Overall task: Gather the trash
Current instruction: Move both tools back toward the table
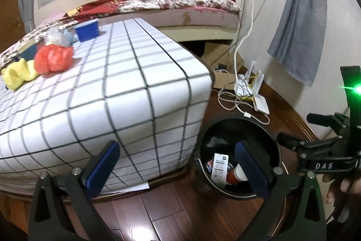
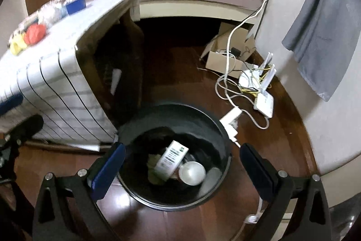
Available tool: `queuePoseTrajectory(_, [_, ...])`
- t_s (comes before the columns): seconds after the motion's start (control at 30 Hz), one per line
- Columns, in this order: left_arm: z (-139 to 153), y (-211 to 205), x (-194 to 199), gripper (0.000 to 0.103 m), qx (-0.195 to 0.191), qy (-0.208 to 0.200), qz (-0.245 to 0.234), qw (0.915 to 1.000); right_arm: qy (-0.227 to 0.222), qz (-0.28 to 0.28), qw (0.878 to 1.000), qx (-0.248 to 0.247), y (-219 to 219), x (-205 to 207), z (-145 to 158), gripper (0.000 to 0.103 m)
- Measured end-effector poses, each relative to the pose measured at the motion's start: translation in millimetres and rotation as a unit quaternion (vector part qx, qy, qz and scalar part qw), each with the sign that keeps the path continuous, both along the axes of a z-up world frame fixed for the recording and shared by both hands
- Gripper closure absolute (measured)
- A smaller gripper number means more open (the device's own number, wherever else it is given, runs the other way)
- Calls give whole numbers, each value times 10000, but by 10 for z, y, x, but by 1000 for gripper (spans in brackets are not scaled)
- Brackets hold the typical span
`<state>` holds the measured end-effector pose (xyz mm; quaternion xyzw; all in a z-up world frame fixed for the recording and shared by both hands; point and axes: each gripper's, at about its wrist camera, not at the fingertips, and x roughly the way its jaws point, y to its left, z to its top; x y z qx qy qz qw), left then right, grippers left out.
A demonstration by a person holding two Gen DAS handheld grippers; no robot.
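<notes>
A black round trash bin [image 2: 216, 128] stands on the wood floor beside the checked table; it also shows in the left wrist view [image 1: 270, 134]. Inside lie a white carton [image 2: 171, 159], a round metal lid [image 2: 193, 173] and a red cup [image 1: 237, 174]. My right gripper [image 2: 182, 164] is open and empty right above the bin. My left gripper [image 1: 178, 164] is open and empty, low by the table's corner. On the table lie an orange plastic bag [image 1: 53, 59], a yellow crumpled piece [image 1: 17, 75], a clear plastic bag [image 1: 56, 36] and a blue box [image 1: 87, 29].
The table [image 1: 135, 83] has a white checked cloth. A bed [image 1: 180, 6] stands behind it. Cables, a router [image 2: 259, 80] and a cardboard box [image 2: 225, 53] lie on the floor by the wall. A grey cloth [image 1: 297, 22] hangs at the right.
</notes>
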<state>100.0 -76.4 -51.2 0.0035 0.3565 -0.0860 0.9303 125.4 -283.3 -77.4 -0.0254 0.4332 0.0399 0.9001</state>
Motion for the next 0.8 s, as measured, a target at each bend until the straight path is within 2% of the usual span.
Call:
queuePoseTrajectory(0.2, [193, 292, -58, 1, -52, -244, 286, 9993, -372, 123, 9990, 220, 228, 23, 232, 1])
queuePoseTrajectory(0.4, [356, 739, -102, 1, -78, -448, 718, 9964, -760, 562, 9949, 351, 671, 75, 460, 1])
queuePoseTrajectory(0.6, [461, 1288, -138, 1, -56, -573, 1244, 9906, -1045, 1074, 9875, 494, 1184, 137, 683, 1])
queuePoseTrajectory(0.8, [490, 1863, -133, 1, -4, -637, 1801, 9816, -1119, 1582, 9780, 770, 1730, 283, 815, 1])
